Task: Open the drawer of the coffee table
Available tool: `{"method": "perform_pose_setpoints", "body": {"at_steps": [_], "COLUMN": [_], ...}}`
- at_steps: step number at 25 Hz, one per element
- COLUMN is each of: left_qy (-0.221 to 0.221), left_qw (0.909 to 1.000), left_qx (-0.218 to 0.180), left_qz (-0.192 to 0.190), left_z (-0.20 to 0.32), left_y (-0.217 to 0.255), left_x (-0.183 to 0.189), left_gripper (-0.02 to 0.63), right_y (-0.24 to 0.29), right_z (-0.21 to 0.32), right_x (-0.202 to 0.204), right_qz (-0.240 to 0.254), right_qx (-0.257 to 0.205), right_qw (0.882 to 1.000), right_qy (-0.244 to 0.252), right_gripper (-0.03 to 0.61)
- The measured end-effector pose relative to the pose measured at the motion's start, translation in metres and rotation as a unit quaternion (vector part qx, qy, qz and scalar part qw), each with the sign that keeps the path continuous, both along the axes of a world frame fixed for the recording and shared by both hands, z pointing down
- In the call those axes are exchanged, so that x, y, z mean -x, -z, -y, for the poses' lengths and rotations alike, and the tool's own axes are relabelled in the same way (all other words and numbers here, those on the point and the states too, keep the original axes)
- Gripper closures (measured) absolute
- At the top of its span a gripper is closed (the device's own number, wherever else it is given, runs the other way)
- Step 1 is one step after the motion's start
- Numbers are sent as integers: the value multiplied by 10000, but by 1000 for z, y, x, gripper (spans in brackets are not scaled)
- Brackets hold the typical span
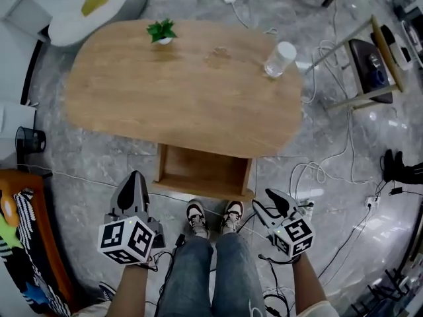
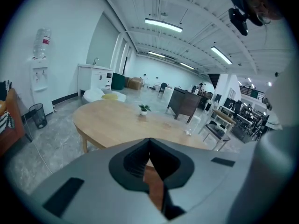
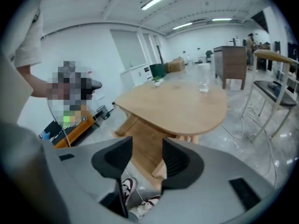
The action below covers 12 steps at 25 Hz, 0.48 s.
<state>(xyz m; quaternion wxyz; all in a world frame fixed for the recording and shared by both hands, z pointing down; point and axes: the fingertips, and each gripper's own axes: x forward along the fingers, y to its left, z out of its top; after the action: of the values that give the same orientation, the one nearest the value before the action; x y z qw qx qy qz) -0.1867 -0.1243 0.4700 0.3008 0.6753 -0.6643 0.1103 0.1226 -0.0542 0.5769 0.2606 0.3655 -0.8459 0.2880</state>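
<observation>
Below, a grey marble floor (image 1: 99,170) fills the head view, and white cables (image 1: 330,157) lie across it on the right side. On this floor stands the oval wooden desk (image 1: 185,104), the largest thing in the scene. The drawer (image 1: 201,170) sits under the near edge of the desk and is pulled out toward the person. It is open, and its wooden bottom shows.

Just in front of the drawer stand the person's legs in jeans (image 1: 198,276), with the two shoes (image 1: 196,218) close to the drawer's front edge.

The left gripper (image 1: 135,177) hangs to the left of the shoes, apart from the drawer. In the left gripper view its fingers (image 2: 133,162) are pressed together at the tips, with nothing between them.

The right gripper (image 1: 264,200) hangs to the right of the shoes, also not touching the drawer. In the right gripper view its fingers (image 3: 180,160) stand apart and hold nothing; the drawer and the shoes show through the gap.

On the far part of the desk stand a clear glass (image 1: 279,59) and a small green plant (image 1: 162,31), well apart from each other.
</observation>
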Motion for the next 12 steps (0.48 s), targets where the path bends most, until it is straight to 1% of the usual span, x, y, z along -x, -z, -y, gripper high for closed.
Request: {"method": "perform_pose_setpoints", "body": {"at_steps": [4, 7, 9, 12], "left_qy": [-56, -234, -417, -704], "left_qw": [9996, 9984, 9965, 9918], "left_qx": [-190, -489, -722, -1056], "left_qz": [-202, -171, -38, 175], "left_z": [5, 11, 13, 13], "left_y": [55, 105, 139, 184], "left_x": [1, 3, 4, 2], "left_gripper": [621, 621, 621, 621], "right_y": [61, 115, 157, 218], "right_z": [3, 12, 20, 31], "right_x": [5, 9, 6, -5], "right_qz": [19, 117, 159, 221], "right_qx": [-151, -377, -600, -991], "right_qw": [9989, 9948, 9887, 9746], "right_qy": [-453, -941, -1365, -1997], "right_gripper": [380, 385, 405, 423]}}
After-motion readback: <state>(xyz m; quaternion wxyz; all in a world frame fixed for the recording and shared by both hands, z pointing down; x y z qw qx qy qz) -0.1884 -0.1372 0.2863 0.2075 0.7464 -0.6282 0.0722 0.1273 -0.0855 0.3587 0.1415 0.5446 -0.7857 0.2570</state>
